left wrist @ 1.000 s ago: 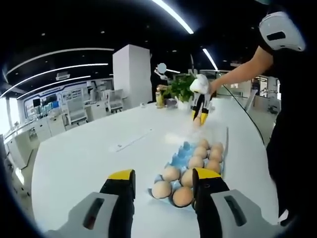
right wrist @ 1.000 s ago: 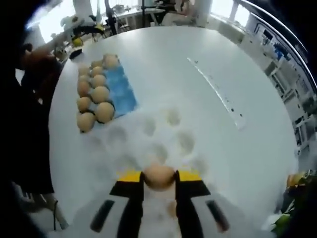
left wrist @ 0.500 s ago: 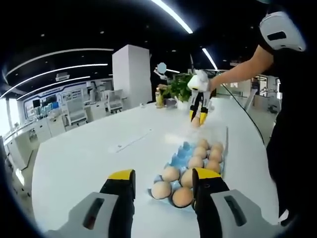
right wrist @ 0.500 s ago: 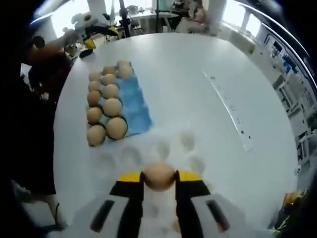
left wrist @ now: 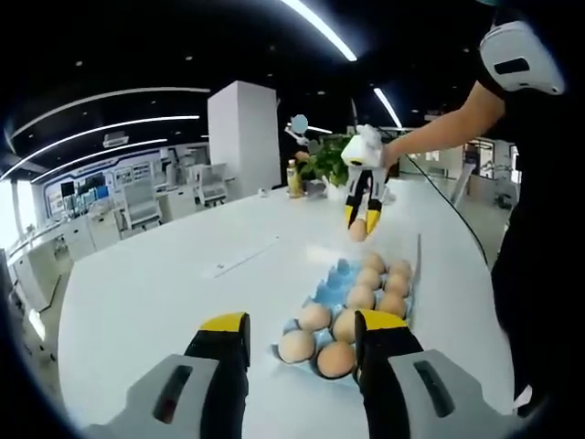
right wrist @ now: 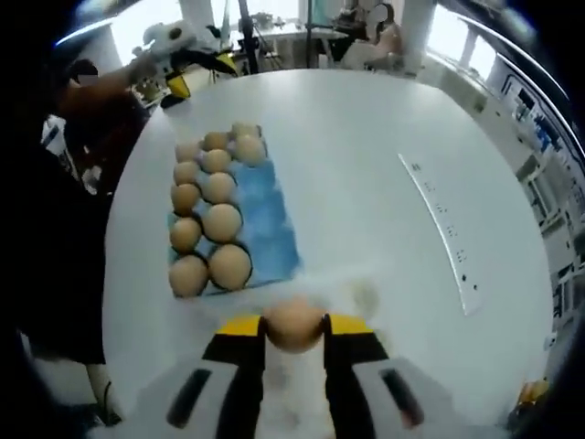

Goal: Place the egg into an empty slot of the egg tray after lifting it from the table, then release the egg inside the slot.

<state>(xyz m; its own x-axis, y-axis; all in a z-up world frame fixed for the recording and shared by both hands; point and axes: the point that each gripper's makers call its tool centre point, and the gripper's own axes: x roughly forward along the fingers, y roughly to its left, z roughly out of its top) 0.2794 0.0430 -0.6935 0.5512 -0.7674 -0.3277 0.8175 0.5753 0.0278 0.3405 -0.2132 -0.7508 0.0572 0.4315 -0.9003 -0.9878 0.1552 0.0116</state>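
A blue egg tray (right wrist: 271, 222) lies on the white table (right wrist: 366, 155), with several brown eggs (right wrist: 224, 220) filling its two left columns and the right column bare. My right gripper (right wrist: 294, 327) is shut on a brown egg (right wrist: 294, 322), held in the air just short of the tray's near edge. In the left gripper view the right gripper (left wrist: 360, 212) hangs with that egg (left wrist: 356, 230) above the far end of the tray (left wrist: 335, 280). My left gripper (left wrist: 302, 334) stands open near the tray's other end with nothing between its jaws.
A clear moulded lid (right wrist: 364, 294) lies flat on the table beside the tray, under my right gripper. A long thin strip (right wrist: 445, 240) lies on the table to the right. A person's arm (left wrist: 439, 133) and body stand by the table edge. Potted plant (left wrist: 331, 163) at the far end.
My right gripper has carried the egg closer to the tray, which now looms larger in its view. The left gripper has stayed still and open.
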